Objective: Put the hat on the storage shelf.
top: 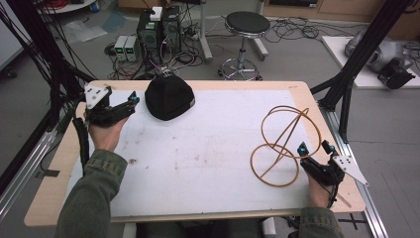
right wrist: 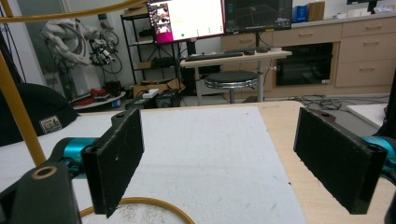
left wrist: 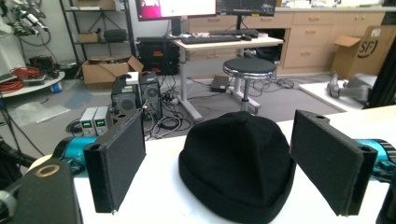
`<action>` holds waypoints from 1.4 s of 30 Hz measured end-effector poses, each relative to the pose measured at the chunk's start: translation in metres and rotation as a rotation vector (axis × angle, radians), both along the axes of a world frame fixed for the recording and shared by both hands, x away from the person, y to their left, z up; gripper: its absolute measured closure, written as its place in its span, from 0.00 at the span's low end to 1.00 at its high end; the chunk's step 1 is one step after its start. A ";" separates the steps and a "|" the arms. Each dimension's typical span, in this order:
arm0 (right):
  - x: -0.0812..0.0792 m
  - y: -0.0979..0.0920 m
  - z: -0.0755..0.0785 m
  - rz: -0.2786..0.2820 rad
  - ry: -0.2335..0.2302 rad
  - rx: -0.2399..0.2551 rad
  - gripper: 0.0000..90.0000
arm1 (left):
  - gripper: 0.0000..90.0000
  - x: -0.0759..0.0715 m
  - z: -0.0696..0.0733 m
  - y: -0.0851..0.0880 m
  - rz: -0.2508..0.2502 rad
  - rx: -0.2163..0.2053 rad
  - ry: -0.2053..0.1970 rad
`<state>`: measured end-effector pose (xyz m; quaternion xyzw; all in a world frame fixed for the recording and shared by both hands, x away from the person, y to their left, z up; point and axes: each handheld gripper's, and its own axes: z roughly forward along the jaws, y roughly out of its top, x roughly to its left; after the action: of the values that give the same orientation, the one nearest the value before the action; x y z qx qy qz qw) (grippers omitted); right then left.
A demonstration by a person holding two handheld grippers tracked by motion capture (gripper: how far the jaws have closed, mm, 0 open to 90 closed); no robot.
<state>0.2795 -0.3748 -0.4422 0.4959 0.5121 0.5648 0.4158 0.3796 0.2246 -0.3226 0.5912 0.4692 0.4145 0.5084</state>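
A black knitted beanie cap [top: 169, 97] lies brim-down at the table's far left; a golden wire-hoop stand [top: 285, 144] stands near right.

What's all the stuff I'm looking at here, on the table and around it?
Beanie hat: one, black, far left part of the table, just ahead of the left gripper.
Wire stand: one, golden, made of rings and rods, right side of the table.
White mat: one, covering most of the wooden table.
Stool: one, black seat, on the floor beyond the table.
Computer boxes: a few, dark, on the floor beyond the table.
Left gripper: one, black, jaws open towards the hat.
Right gripper: one, black, jaws open beside the stand.
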 end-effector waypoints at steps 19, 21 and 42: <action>0.001 0.001 0.000 -0.005 -0.001 -0.011 0.16 | 0.21 0.074 -0.015 -0.063 -0.041 -0.001 0.096; 0.001 0.001 0.000 -0.005 -0.001 -0.011 0.16 | 0.21 0.079 -0.023 -0.068 -0.046 -0.001 0.111; 0.003 -0.001 -0.001 0.005 0.007 -0.004 0.16 | 0.28 0.117 -0.088 -0.081 0.008 0.053 0.338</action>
<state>0.2822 -0.3754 -0.4429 0.4956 0.5159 0.5632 0.4136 0.4964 0.1432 -0.4111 0.6638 0.5393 0.3234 0.4049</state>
